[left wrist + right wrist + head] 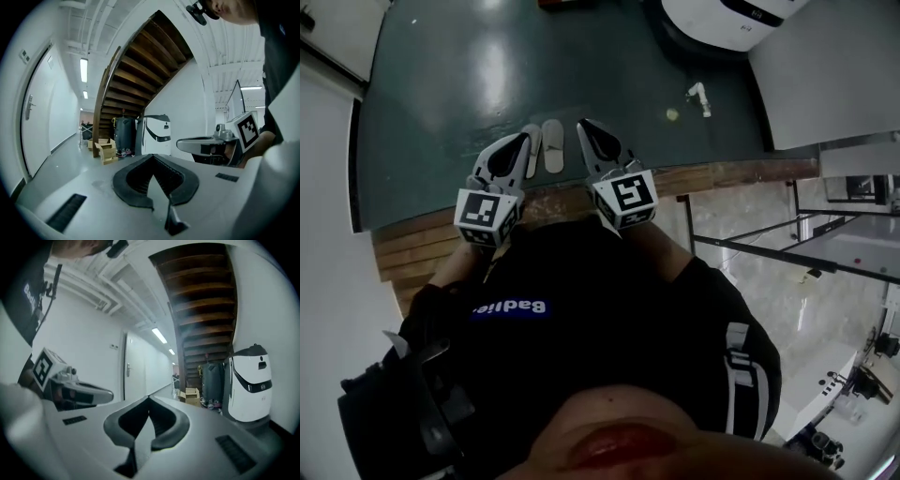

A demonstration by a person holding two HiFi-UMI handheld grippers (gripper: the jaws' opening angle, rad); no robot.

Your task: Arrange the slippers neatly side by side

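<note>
Both grippers are held up in front of the chest. Left gripper (pixel 523 139) is seen clenched in its own view, jaw tips together, nothing btwn them. Same w/ right gripper (pixel 584 125): closed tight & empty. The slippers (pixel 547 146) are laid on the dark green floor (pixel 441 112) below, just beside each other, lined up the same way, the left one partly covered by the left gripper in head view. A white robot (pixel 154 135) is parked by the wooden stairs (pixel 136 65).

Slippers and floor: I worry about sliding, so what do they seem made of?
The slippers look pale and matte, perhaps foam or cloth; too small to tell. The floor seems a dark green painted or resin coat, glossy: light reflects off it.
</note>
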